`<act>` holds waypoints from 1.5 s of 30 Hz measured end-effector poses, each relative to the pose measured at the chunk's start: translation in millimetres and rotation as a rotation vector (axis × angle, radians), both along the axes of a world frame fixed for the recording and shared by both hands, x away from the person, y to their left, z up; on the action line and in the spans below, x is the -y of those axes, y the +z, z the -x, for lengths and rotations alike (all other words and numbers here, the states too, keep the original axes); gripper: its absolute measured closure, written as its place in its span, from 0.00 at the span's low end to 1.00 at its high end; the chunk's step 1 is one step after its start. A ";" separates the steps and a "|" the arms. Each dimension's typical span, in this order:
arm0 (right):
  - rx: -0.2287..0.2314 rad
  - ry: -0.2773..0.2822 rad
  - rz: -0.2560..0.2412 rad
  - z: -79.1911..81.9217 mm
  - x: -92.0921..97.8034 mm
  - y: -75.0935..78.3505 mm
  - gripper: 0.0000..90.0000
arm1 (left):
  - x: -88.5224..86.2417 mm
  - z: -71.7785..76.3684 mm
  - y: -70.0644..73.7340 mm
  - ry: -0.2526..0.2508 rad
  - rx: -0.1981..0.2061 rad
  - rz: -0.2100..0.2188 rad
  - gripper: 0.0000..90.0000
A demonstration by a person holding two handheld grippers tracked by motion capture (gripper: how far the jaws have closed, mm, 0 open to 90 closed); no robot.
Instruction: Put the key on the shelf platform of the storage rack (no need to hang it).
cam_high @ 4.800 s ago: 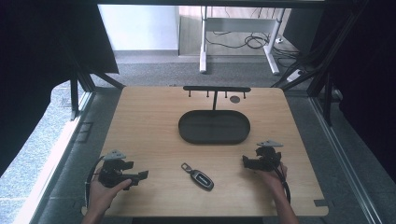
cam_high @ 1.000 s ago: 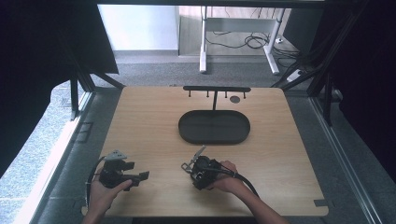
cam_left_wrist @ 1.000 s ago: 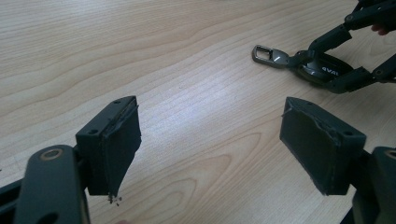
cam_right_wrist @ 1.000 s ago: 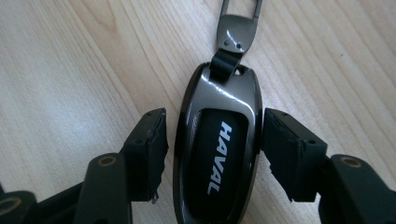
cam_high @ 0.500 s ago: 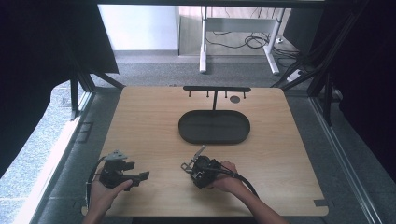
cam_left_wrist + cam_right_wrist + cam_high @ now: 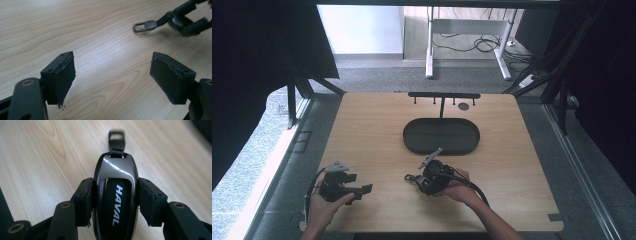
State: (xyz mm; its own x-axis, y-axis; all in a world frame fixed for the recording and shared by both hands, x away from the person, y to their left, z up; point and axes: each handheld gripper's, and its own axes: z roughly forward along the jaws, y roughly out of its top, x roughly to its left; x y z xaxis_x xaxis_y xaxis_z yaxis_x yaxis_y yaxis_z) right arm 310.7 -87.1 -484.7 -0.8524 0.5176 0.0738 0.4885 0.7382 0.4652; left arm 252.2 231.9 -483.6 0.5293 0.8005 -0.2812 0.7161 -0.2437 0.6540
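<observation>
A glossy black car key fob (image 6: 117,170) marked HAVAL, with a strap and metal loop (image 6: 116,135), sits between the jaws of my right gripper (image 6: 115,192), which is shut on its sides. In the high view that gripper (image 6: 422,181) is near the table's front middle, and the fob's loop (image 6: 409,177) pokes out to its left. My left gripper (image 6: 362,189) rests at the front left, open and holding nothing. In the left gripper view its jaws (image 6: 112,72) stand wide apart over bare wood. The fob's loop (image 6: 143,25) and the right gripper (image 6: 190,21) show farther off.
A black oval tray (image 6: 412,140) lies just beyond the right gripper, at the table's middle. Behind it stands a low black rack (image 6: 443,95) with small hooks. A small round disc (image 6: 463,106) lies by the rack. Bare wood spreads to both sides.
Since the oldest frame my right gripper has come from the front right to the key fob and shut on it. Over the last second nothing visibly moves. The left gripper stays put.
</observation>
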 end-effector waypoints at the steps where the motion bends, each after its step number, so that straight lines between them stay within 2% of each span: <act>1: 0.000 0.000 0.000 0.0 0.0 0.0 0.55 | 0.6 0.1 0.0 0.000 -0.001 0.000 0.23; 6: 0.019 -0.029 -0.064 -4.6 11.1 15.8 0.55 | -0.7 -0.3 0.3 0.000 0.003 -0.001 0.23; 16: 0.053 -0.062 -0.127 -10.5 23.3 34.2 0.55 | 0.1 -0.1 0.2 0.002 0.002 0.001 0.23; 23: 0.079 -0.086 -0.145 -15.6 29.5 44.5 0.55 | 0.0 -0.1 0.5 0.002 0.004 0.000 0.23; 40: 0.084 -0.116 -0.178 -28.6 32.4 54.8 0.55 | -0.7 0.0 0.9 0.003 0.005 0.004 0.23; 45: 0.084 -0.121 -0.173 -31.9 34.4 54.9 0.55 | -1.0 0.0 0.9 0.004 0.004 0.005 0.23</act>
State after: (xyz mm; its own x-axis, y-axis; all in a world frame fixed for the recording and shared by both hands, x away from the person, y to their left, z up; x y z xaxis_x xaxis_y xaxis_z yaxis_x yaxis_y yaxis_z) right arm 342.6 -121.5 -429.7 -0.7916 0.6026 0.1012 0.5229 0.5822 0.6226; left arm 252.2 232.8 -482.7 0.5272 0.8012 -0.2831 0.7145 -0.2377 0.6580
